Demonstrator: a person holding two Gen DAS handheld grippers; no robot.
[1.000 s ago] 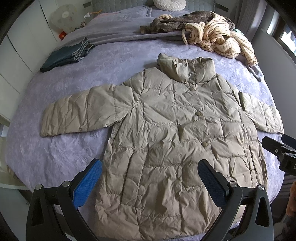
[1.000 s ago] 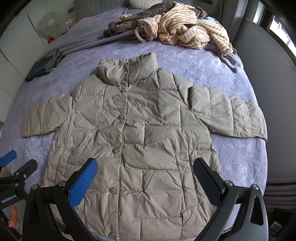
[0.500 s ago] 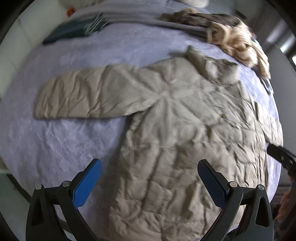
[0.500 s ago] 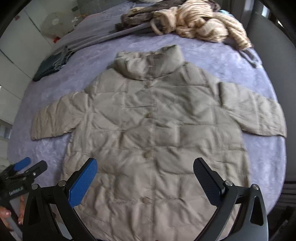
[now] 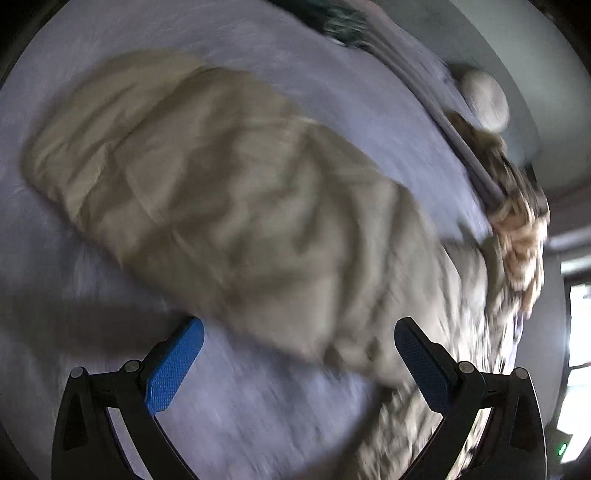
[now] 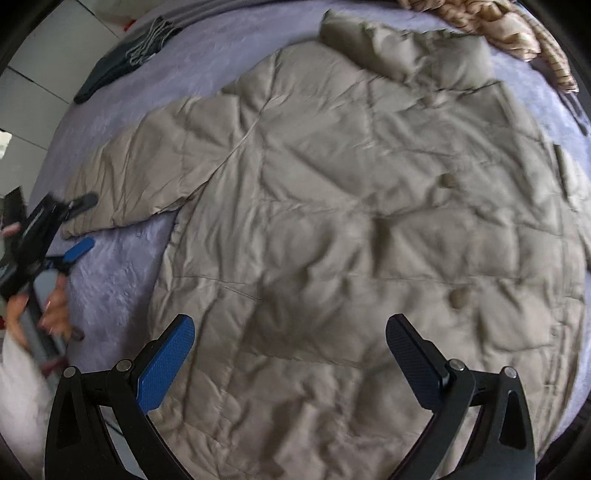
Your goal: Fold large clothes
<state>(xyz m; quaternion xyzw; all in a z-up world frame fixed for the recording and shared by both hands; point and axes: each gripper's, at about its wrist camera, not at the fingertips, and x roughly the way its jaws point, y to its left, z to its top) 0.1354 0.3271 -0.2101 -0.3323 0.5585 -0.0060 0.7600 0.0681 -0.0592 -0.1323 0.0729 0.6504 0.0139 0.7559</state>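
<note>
Right gripper (image 6: 290,352): jaws spread wide, blue pads facing inward, nothing between them; it hovers over the lower body of the beige puffer jacket (image 6: 351,221) without visible contact. Left gripper (image 5: 299,350): jaws likewise spread wide and empty, positioned near the underside of the jacket's outstretched sleeve (image 5: 207,192), above the bare purple bedcover (image 5: 258,406); this view is heavily motion-blurred, so contact with the fabric cannot be determined. In the right wrist view the left gripper appears at the far left edge, just beside the cuff of that sleeve, held by a hand (image 6: 55,306) with a white sleeve below it.

Surroundings: a folded dark garment (image 6: 122,62) lies on the bedcover well beyond the sleeve; a heap of striped tan clothing (image 6: 517,33) lies past the collar, at the head end of the bed. A round pale cushion (image 5: 484,99) sits nearby in the left wrist view. Nothing lies between either gripper and the jacket.

Jacket: spread flat, front up, across the middle of the bed; quilted, wrinkled, with snap buttons (image 6: 458,297) running down the closed front and a high collar (image 6: 402,51) standing puffed at the top. The near sleeve extends straight out sideways.
</note>
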